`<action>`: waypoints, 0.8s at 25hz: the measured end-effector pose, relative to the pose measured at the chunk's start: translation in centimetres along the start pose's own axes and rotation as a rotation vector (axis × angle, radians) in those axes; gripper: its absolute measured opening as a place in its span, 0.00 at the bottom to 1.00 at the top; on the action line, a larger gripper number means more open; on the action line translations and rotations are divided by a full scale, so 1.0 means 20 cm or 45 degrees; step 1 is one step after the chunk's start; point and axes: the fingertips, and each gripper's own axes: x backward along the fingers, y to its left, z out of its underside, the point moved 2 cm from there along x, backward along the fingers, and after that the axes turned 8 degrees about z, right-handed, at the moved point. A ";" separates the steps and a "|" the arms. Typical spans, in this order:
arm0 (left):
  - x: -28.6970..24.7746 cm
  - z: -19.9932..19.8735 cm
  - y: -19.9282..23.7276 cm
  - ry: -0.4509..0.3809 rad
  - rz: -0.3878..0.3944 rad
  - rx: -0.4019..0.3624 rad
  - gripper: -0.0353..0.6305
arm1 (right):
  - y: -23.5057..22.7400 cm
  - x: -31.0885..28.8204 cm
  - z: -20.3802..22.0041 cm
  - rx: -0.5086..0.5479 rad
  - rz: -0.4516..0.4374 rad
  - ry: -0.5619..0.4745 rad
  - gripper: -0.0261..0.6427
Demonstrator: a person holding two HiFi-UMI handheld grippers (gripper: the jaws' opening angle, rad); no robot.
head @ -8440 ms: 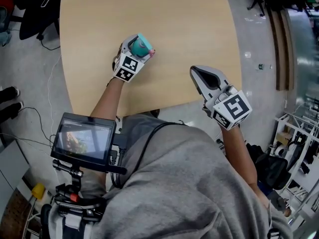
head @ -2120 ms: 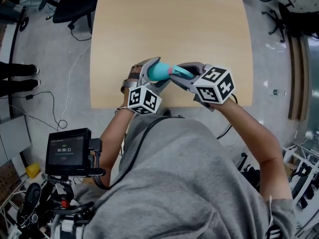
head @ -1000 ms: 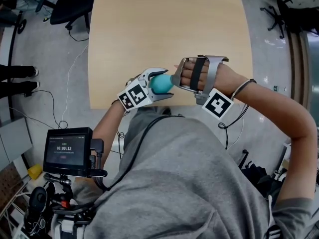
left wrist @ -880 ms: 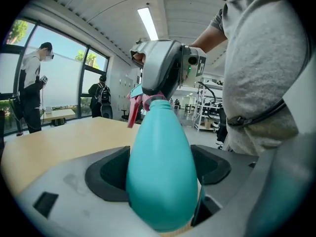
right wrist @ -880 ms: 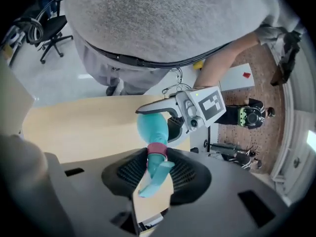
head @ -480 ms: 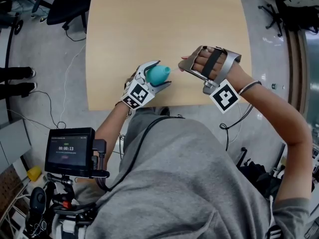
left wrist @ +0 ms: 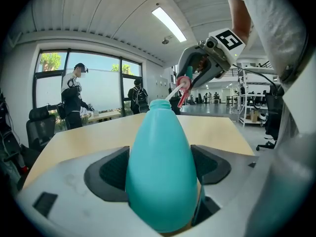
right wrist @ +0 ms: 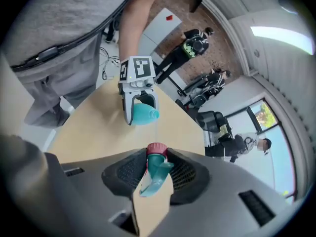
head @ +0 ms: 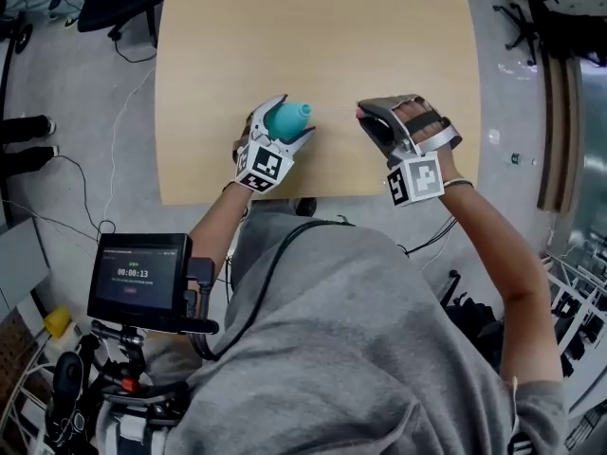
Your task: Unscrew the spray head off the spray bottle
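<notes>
The small screen [head: 140,275], down-left of the left tongs [head: 292,119], shows a timer reading 00:00:13; nothing else is legible.

Bright, evenly lit, fisheye-warped edges

Spray bottle [head: 287,119] in left gripper [head: 293,116] over table [head: 313,36]; spray head [right wrist: 155,168] apart, rightward, in right gripper [head: 376,121].

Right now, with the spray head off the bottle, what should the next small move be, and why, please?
Probably lower the right tongs and lay the spray head on the table: it is gripped clear of the bottle, whose open neck shows in the left tongs.
</notes>
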 end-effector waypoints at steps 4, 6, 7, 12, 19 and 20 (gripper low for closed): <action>0.01 0.01 0.02 -0.010 -0.041 0.011 0.63 | 0.09 -0.07 0.04 -0.228 0.050 0.115 0.23; 0.03 0.01 0.02 -0.039 -0.048 0.035 0.63 | 0.10 -0.10 0.05 -0.364 0.094 0.138 0.23; 0.04 0.00 0.02 -0.051 -0.053 0.045 0.63 | 0.09 -0.10 0.05 -0.433 0.124 0.135 0.23; 0.10 -0.01 0.06 -0.099 -0.115 0.105 0.63 | 0.01 -0.04 0.02 -0.595 0.249 0.032 0.23; 0.11 0.01 0.05 -0.095 -0.129 0.115 0.63 | 0.16 0.00 0.06 -0.515 0.204 0.030 0.23; 0.12 0.01 0.05 -0.101 -0.125 0.113 0.63 | 0.20 -0.04 0.09 -0.524 0.184 0.076 0.23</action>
